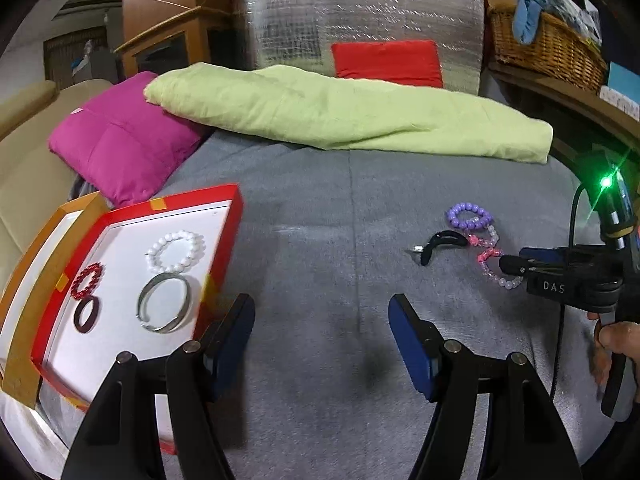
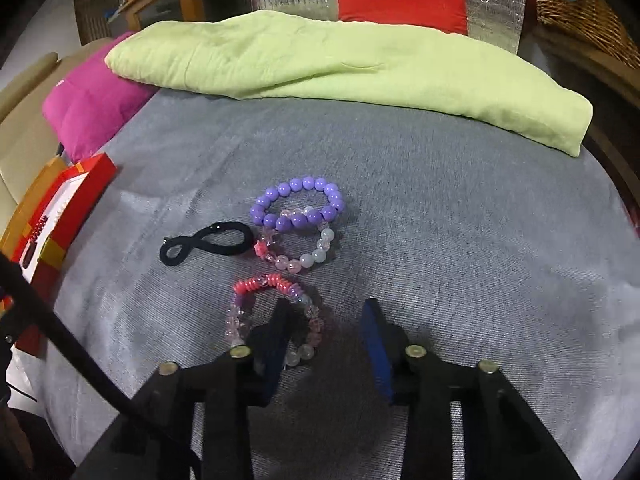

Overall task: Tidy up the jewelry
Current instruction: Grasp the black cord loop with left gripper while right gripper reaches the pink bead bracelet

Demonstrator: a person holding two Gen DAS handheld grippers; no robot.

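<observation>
Red box [image 1: 224, 216] at 9 o'clock on grey bed cover [image 1: 320, 208], holding red beaded bracelet [image 1: 87, 279], dark ring [image 1: 85, 314], silver bangle [image 1: 165, 302], white pearl bracelet [image 1: 175, 251]. Left gripper [image 1: 322, 334] at 6 o'clock, jaws wide, empty. Black hair tie [image 2: 206, 242], purple bead bracelet [image 2: 297, 204], pale bead bracelet [image 2: 304, 254] at centre. Right gripper [image 2: 326, 344] jaws wide, left finger [image 2: 276, 340] inside pink bead bracelet [image 2: 256, 286].

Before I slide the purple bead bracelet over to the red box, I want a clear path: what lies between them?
Only the black hair clip, just left of the purple bead bracelet; beyond it bare grey blanket runs to the red box, as the right wrist view shows.
</observation>
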